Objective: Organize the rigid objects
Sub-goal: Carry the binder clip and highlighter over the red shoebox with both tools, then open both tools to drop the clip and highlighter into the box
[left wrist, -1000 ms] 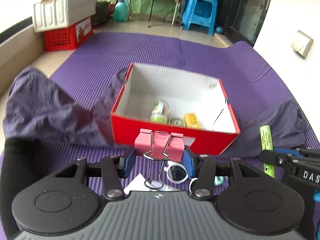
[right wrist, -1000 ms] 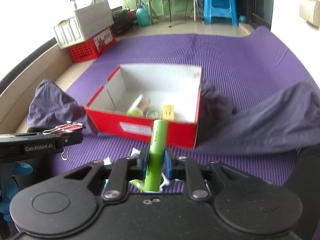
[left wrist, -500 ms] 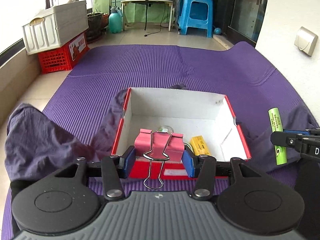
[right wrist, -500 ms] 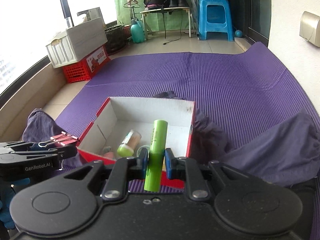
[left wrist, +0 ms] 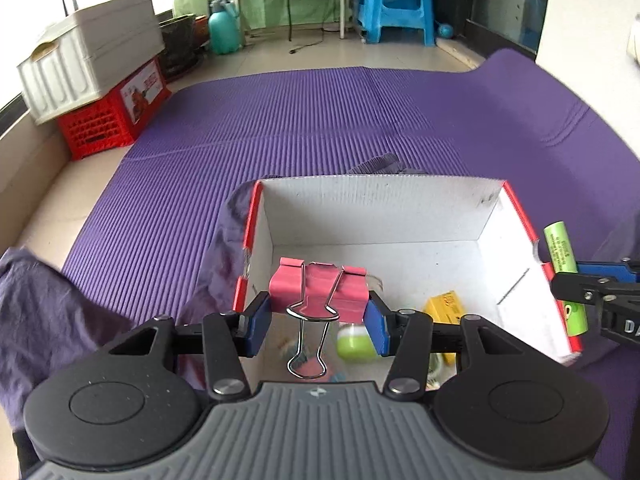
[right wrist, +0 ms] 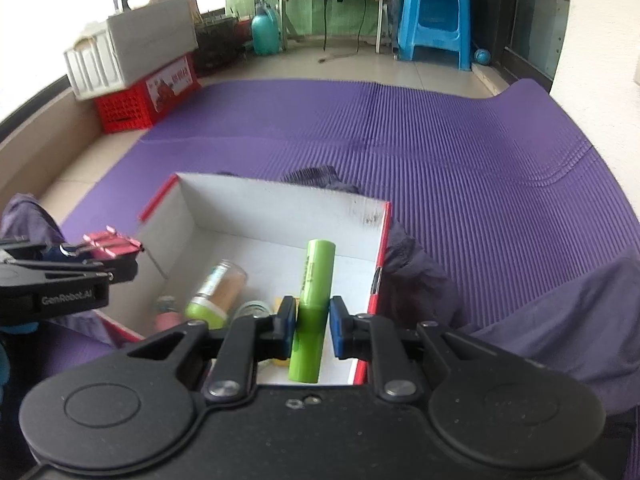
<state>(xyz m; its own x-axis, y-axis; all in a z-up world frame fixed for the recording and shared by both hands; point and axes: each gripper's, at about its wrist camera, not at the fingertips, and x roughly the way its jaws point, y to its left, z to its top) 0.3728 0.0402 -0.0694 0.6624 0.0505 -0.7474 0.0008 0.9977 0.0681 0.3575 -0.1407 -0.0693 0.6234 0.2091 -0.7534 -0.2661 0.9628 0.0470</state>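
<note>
Carrying step, above red box (left wrist: 520,216) on purple mat (left wrist: 320,120): left gripper (left wrist: 318,318) clamping pink clip (left wrist: 318,290), right gripper (right wrist: 313,320) clamping green battery (right wrist: 312,312). Next, probably: lower, release both inside.

Both wrist cameras sit just behind their jaws, tilted down and looking close into the red box (left wrist: 520,216) beyond them; each also catches the other's jaws at its frame edge.
</note>
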